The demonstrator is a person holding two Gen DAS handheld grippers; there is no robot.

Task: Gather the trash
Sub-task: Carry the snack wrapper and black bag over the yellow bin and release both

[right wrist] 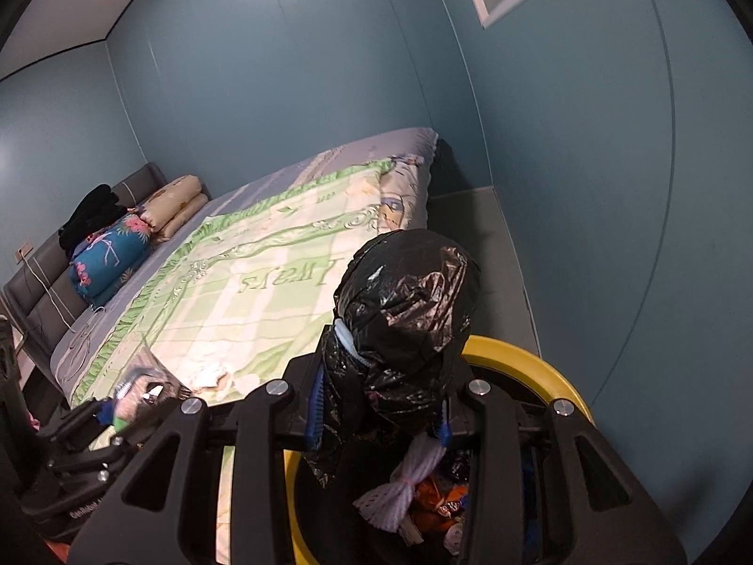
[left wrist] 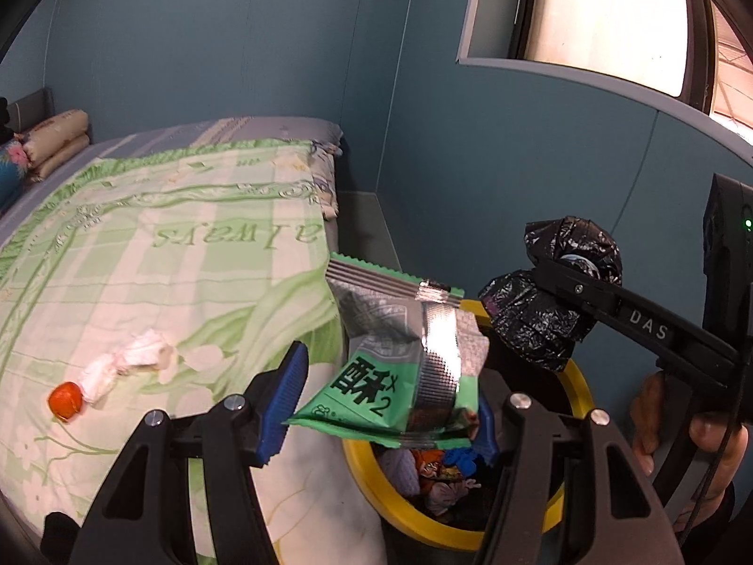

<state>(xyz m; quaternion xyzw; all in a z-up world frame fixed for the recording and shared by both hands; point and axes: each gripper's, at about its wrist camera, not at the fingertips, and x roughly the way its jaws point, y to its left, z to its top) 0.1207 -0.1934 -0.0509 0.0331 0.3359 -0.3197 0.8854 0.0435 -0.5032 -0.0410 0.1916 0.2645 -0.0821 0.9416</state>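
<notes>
A green and silver snack wrapper hangs over the yellow-rimmed bin, spanning the blue pads of my left gripper, which is shut on it. My right gripper is shut on a crumpled black plastic bag, held above the bin rim. The left wrist view shows that bag at the right, with a dark finger across it. The bin holds several pieces of trash. On the bed lie a crumpled white tissue and a small orange wad.
The bed, under a green patterned quilt, fills the left, with pillows and dark clothes by the headboard. The bin stands on the floor against the bed's near corner. Blue walls and a window lie beyond. A hand grips the right handle.
</notes>
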